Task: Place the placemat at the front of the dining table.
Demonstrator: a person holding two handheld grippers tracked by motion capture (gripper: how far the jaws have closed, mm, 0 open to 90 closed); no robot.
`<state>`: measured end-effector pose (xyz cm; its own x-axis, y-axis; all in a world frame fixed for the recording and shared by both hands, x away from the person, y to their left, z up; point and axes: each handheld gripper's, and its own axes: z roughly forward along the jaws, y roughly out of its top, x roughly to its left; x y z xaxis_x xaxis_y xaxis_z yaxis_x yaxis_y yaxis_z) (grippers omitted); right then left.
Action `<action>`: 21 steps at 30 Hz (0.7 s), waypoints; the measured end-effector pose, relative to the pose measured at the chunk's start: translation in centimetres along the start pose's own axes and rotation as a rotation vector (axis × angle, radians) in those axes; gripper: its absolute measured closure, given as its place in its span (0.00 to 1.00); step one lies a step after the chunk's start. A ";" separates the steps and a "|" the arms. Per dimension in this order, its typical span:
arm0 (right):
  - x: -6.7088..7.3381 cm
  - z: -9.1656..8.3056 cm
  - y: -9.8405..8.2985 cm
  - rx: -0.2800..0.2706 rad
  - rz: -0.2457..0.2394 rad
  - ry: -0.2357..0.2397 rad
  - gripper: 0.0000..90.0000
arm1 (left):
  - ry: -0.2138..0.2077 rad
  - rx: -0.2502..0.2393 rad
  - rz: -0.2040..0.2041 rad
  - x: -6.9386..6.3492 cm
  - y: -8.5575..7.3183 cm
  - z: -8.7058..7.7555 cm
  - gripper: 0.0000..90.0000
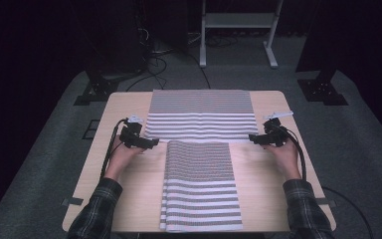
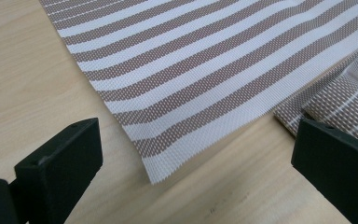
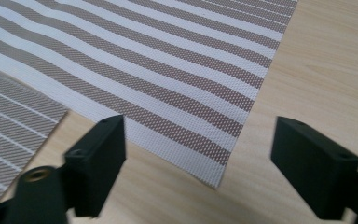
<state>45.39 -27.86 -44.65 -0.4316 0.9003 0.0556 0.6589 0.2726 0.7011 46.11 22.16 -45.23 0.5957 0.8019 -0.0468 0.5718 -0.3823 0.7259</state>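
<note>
**Both grippers slack at the near corners of the far mat**

Left side first. The left gripper (image 1: 151, 143), a black two-jaw tool in the person's left hand (image 1: 123, 155), sits on the pale wooden tabletop (image 1: 124, 107) with its tips aimed inward at the near-left corner of the wide brown-and-white striped woven mat (image 1: 201, 115). In the left gripper view that corner (image 2: 151, 175) lies flat on the wood between the spread jaws, a bit ahead of them; nothing is pinched.

Centre: the narrower striped woven mat (image 1: 200, 186), long axis running away from the person, lies toward the near table edge. Its far end touches or slightly overlaps the wide mat's near edge; I cannot tell which.

Right side: the right gripper (image 1: 253, 139), in the right hand (image 1: 284, 153), mirrors the left, with its tips aimed inward at the wide mat's near-right corner. In the right gripper view the corner (image 3: 216, 179) sits between the jaws, which stand apart, clear of the cloth.

Key relation: the wide mat's long axis runs across the table, left to right, and each near corner lies straight ahead of one tool. Each hand is nearest its own corner, so neither needs to cross over. My read: any re-grip means a short push forward, then closing.

Count: two mats, two grippers, two hands, one table.
</note>
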 end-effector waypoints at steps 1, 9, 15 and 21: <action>0.1 -0.3 0.0 0.002 0.005 0.003 0.13 | 0.001 0.002 -0.002 0.0 0.0 -0.2 0.00; 0.9 -3.1 -1.2 -0.056 -0.004 0.036 0.10 | -0.016 -0.033 0.009 -1.3 -0.3 -3.0 0.00; 2.1 -5.5 -2.8 -0.080 -0.027 0.028 0.10 | -0.016 -0.051 0.034 -3.0 -1.7 -5.5 0.00; 2.8 -7.6 -4.3 -0.114 -0.023 0.042 0.10 | -0.023 -0.083 0.039 -3.9 -3.3 -7.8 0.00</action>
<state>36.68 -29.09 -42.14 -0.4730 0.8786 0.0663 0.5749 0.2507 0.7789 37.47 23.87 -42.09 0.6296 0.7762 -0.0325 0.4996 -0.3725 0.7821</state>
